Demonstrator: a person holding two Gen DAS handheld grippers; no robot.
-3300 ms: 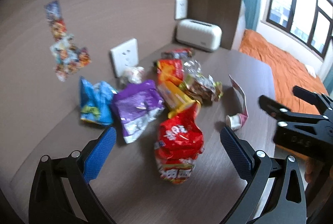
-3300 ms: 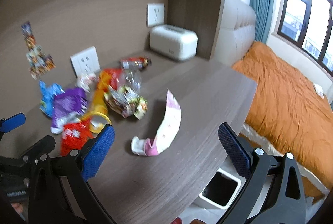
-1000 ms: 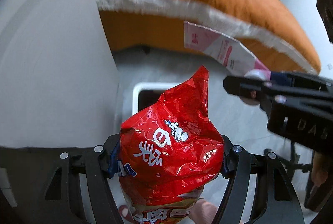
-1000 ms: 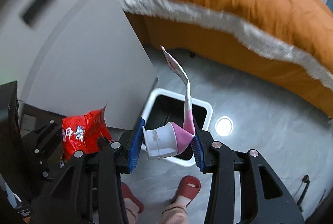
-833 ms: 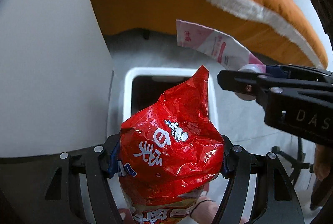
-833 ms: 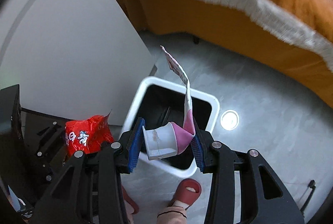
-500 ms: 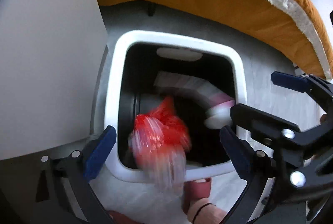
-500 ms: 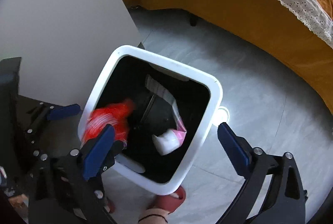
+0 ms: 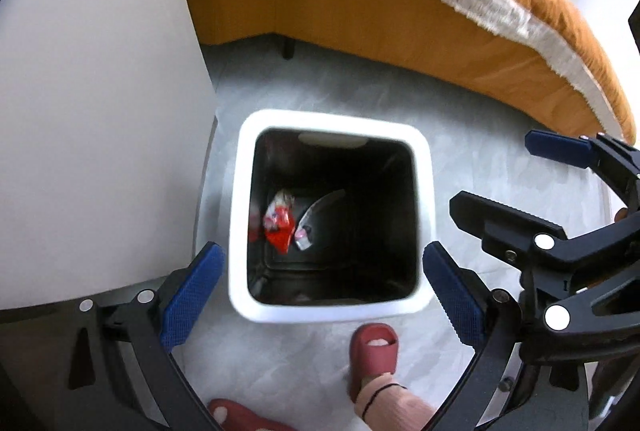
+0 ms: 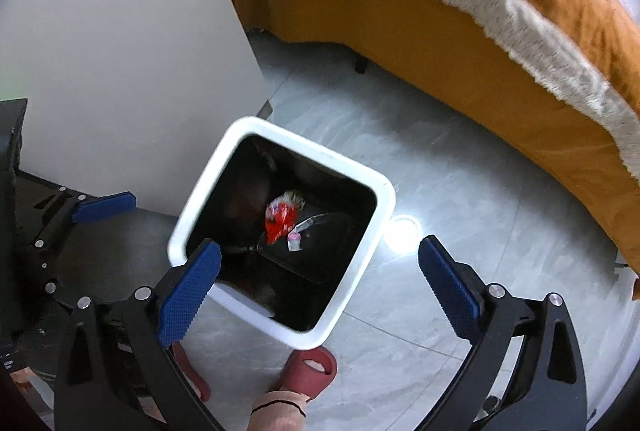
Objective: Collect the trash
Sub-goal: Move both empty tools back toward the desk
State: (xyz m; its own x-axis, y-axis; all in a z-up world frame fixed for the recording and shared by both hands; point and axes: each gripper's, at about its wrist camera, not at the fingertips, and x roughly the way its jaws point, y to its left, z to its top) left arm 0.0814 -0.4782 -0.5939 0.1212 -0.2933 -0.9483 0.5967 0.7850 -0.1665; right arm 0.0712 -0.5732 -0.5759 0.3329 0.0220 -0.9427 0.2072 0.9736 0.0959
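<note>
Left wrist view: the left tongs (image 9: 322, 283) are spread wide and hold nothing; their blue pads (image 9: 191, 297) flank the near rim of the white bin (image 9: 425, 199), which stands on the grey floor (image 9: 472, 155) straight ahead of them. At the bottom of the dark interior lie the red snack bag (image 9: 279, 223) and, touching its right side, the pink-and-white wrapper (image 9: 310, 225); the wrapper's print is too small to read, and the lower walls of the bin are lost in shadow. The right tongs (image 9: 508, 177) enter from the right edge, also spread and empty, their handles cut off by the frame. Just below the bin a red slipper (image 9: 372, 351) shows with an ankle; a second slipper is cut off at the bottom edge. Beyond the bin runs the orange bed (image 9: 400, 19).

Right wrist view: the right tongs (image 10: 320, 279) are spread, nothing between them. The bin (image 10: 382, 215) sits ahead and slightly left, its near corner hidden behind the left-hand pad (image 10: 188, 289). The snack bag (image 10: 280, 217) and wrapper (image 10: 300, 231) lie together inside. The left tongs (image 10: 106, 207) show only one blue pad at far left; the other finger is not discernible. A white panel (image 10: 120, 51) fills the upper left.
</note>
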